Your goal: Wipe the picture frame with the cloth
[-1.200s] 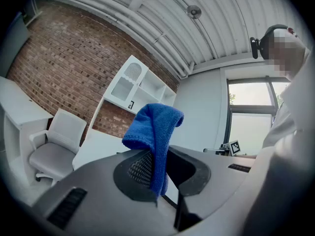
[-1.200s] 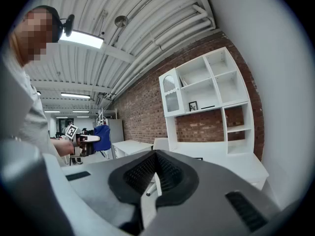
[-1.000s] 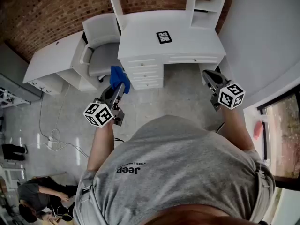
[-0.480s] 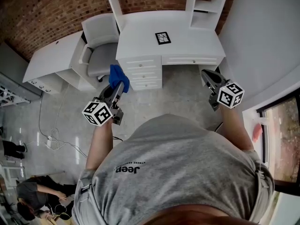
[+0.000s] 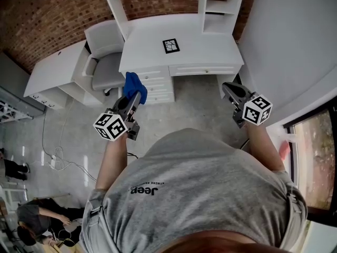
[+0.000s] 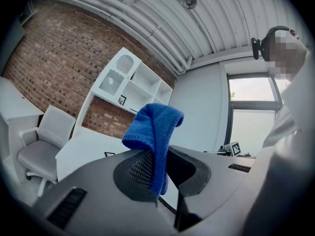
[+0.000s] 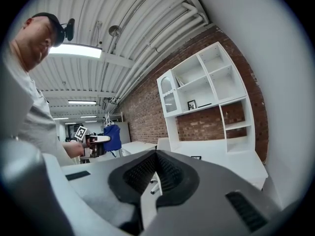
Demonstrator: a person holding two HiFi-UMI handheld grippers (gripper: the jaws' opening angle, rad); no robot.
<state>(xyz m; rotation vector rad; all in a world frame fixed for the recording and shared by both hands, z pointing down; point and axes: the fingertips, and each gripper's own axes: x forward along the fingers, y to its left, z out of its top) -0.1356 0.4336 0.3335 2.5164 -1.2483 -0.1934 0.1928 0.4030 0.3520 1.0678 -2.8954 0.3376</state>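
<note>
The frame (image 5: 170, 46) lies flat on the white desk (image 5: 210, 41), at about 12 o'clock in the head view, untouched and well apart from both grippers. Over the last second it and the desk have slid left and a little lower in that view, while the grippers keep their places in it; I judge the person is walking up to the desk, so wiping has not begun. At about 7 o'clock from the frame hangs the blue cloth (image 5: 134, 85), short of the desk's front edge. It is clamped in the left gripper (image 5: 138, 95), whose jaws pinch a fold with the rest bunched above them. The right gripper (image 5: 229, 87), at 3 o'clock, has its jaws together on nothing — free, perhaps, to steady the frame. What remains is closing the gap and bringing the cloth down onto the frame.
</note>
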